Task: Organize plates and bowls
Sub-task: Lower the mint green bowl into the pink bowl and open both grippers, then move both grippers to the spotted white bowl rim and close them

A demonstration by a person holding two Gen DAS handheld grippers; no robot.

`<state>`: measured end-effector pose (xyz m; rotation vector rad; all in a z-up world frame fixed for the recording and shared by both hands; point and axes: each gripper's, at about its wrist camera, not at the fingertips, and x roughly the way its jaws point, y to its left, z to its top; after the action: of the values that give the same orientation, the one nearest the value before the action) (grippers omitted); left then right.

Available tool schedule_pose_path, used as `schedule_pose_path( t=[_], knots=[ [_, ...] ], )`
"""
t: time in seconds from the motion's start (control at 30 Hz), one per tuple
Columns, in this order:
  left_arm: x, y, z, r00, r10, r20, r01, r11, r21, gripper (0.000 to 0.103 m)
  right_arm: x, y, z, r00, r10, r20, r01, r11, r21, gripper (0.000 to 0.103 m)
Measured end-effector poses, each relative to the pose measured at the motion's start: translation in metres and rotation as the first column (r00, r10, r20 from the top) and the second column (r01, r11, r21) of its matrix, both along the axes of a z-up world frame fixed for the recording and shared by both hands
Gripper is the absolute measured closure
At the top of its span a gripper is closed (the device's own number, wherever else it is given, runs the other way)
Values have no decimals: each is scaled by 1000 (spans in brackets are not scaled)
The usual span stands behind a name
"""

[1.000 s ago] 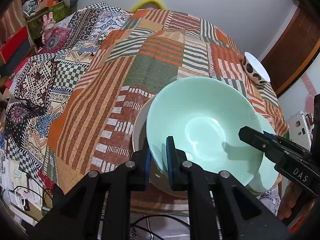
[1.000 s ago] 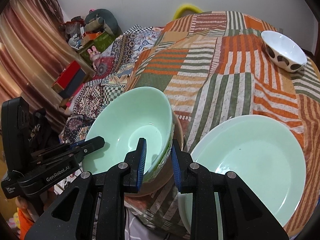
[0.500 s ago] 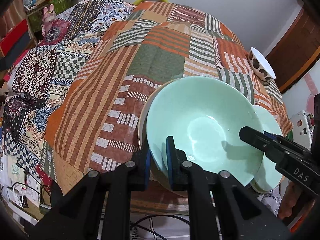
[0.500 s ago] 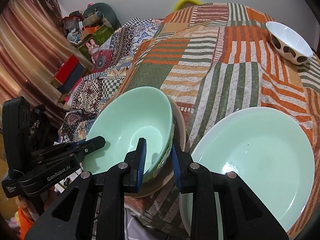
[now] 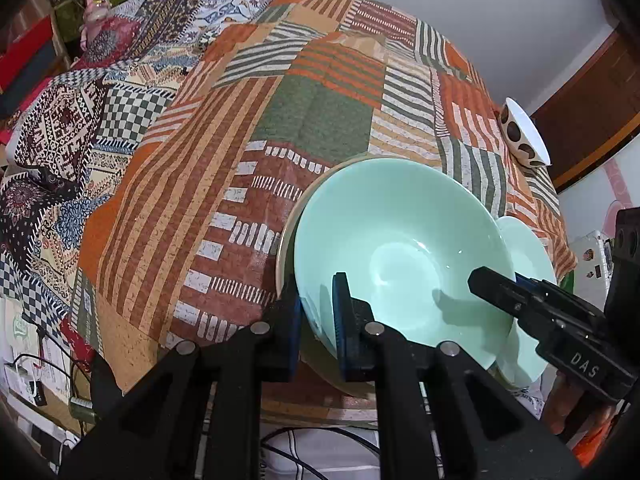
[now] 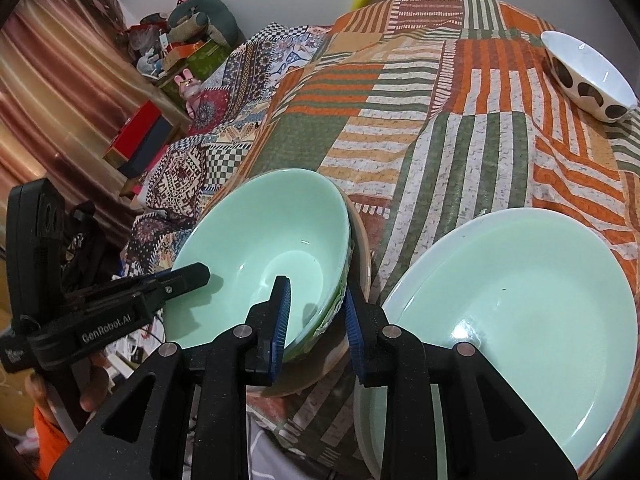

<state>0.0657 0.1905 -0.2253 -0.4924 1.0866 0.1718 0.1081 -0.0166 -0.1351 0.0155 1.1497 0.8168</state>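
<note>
A mint green bowl point(image 5: 400, 248) point(image 6: 260, 240) rests nested in a beige dish point(image 5: 286, 240) point(image 6: 362, 252) at the near edge of the table. My left gripper point(image 5: 316, 300) is shut on the bowl's near rim, one pad inside and one outside. My right gripper point(image 6: 314, 304) straddles the opposite rim the same way and grips it. Each view shows the other gripper's finger point(image 5: 520, 296) point(image 6: 176, 284) reaching over the bowl. A wide mint plate point(image 6: 520, 320) point(image 5: 524, 256) lies just right of the bowl. A white bowl with brown spots point(image 6: 588, 76) point(image 5: 520, 136) stands at the far right.
A patchwork striped cloth point(image 5: 320, 120) covers the table. To the left lies a bed with patterned blankets point(image 5: 80, 120); shelves with boxes and toys point(image 6: 140, 140) stand behind it. Cables point(image 5: 40, 360) lie on the floor below the table edge. A person's hand point(image 6: 92, 384) holds the left gripper.
Both cameras have tipped slightly, so the table sits a little differently in view. The mint bowl stays between both pairs of fingers over the beige dish.
</note>
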Motion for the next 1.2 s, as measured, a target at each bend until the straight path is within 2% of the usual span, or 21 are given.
schedule_pose_path(
  t=[0.17, 0.3, 0.33, 0.4, 0.47, 0.57, 0.63, 0.73, 0.87, 0.97, 1.03, 1.2],
  knots=[
    [4, -4, -2, 999, -25, -20, 26, 999, 31, 91, 3, -1, 3, 1000, 19, -9, -19, 1000, -2, 78],
    [3, -7, -3, 999, -29, -18, 30, 998, 47, 90, 3, -4, 9, 1000, 15, 15, -15, 1000, -4, 77],
    [3, -7, -2, 1000, -25, -15, 25, 998, 51, 90, 2, -5, 12, 999, 9, 40, -9, 1000, -9, 75],
    [3, -5, 1, 1000, -15, -9, 15, 998, 65, 90, -2, -8, 20, 995, 4, 99, -3, 1000, -17, 53],
    [3, -3, 3, 1000, -10, -12, 10, 998, 64, 89, -5, -11, 28, 990, 8, 141, -8, 1000, -2, 47],
    [5, -5, 3, 1000, -21, -17, 22, 998, 63, 82, -8, -11, 34, 983, 20, 180, -18, 1000, -10, 47],
    [7, -11, 5, 999, -35, -22, 37, 995, 93, 78, -7, -12, 35, 983, 20, 184, -19, 1000, -8, 47],
    [8, -21, 7, 998, -53, -40, 59, 986, 158, 77, -3, -15, 34, 986, 10, 169, -11, 1000, 4, 47],
    [7, -24, 15, 997, -51, -53, 60, 978, 198, 77, -1, -24, 35, 984, -3, 176, 3, 1000, 2, 47],
    [5, -21, 32, 999, -36, -14, 38, 977, 208, 76, 3, -34, 39, 983, -24, 185, 23, 1000, 7, 47],
    [4, -21, 48, 999, -38, 31, 31, 979, 201, 68, 7, -44, 42, 980, -47, 192, 44, 999, 19, 47],
    [10, -37, 97, 986, -62, 154, 24, 971, 238, 58, 20, -74, 53, 968, -118, 221, 112, 993, 43, 47]
  ],
)
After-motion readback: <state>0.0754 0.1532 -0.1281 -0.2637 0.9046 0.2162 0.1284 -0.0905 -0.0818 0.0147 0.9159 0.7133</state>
